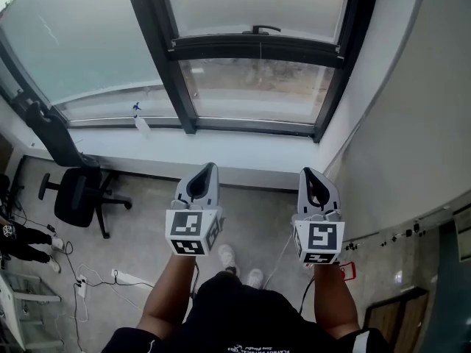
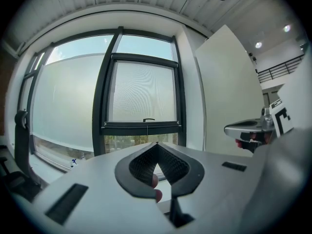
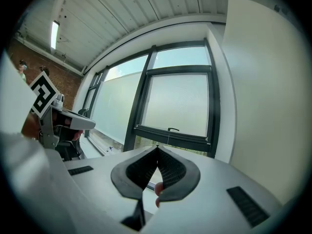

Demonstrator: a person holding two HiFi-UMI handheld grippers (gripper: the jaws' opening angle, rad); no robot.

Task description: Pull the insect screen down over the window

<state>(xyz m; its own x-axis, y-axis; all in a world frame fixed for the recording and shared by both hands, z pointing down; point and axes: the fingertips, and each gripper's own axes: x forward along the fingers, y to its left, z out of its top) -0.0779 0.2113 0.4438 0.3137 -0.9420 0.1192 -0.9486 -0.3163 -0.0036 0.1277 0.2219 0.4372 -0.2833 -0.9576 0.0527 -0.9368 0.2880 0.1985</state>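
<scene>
The insect screen (image 1: 257,4) hangs part way down the dark-framed window. Its bottom bar (image 1: 257,50) carries a small handle (image 1: 265,29), and clear glass shows below the bar. Both grippers are held side by side well short of the window, over the floor. My left gripper (image 1: 211,167) is shut with nothing in it, and my right gripper (image 1: 306,172) is shut and empty too. The left gripper view has the left gripper (image 2: 157,144) pointing at the bar (image 2: 141,127) and handle (image 2: 148,120). In the right gripper view the right gripper (image 3: 157,148) points below the handle (image 3: 173,129).
A white sill (image 1: 221,149) runs under the window with a spray bottle (image 1: 140,123) on it. A black office chair (image 1: 81,193) stands at the left, a power strip (image 1: 129,278) lies on the floor, and a white wall (image 1: 412,123) closes the right side.
</scene>
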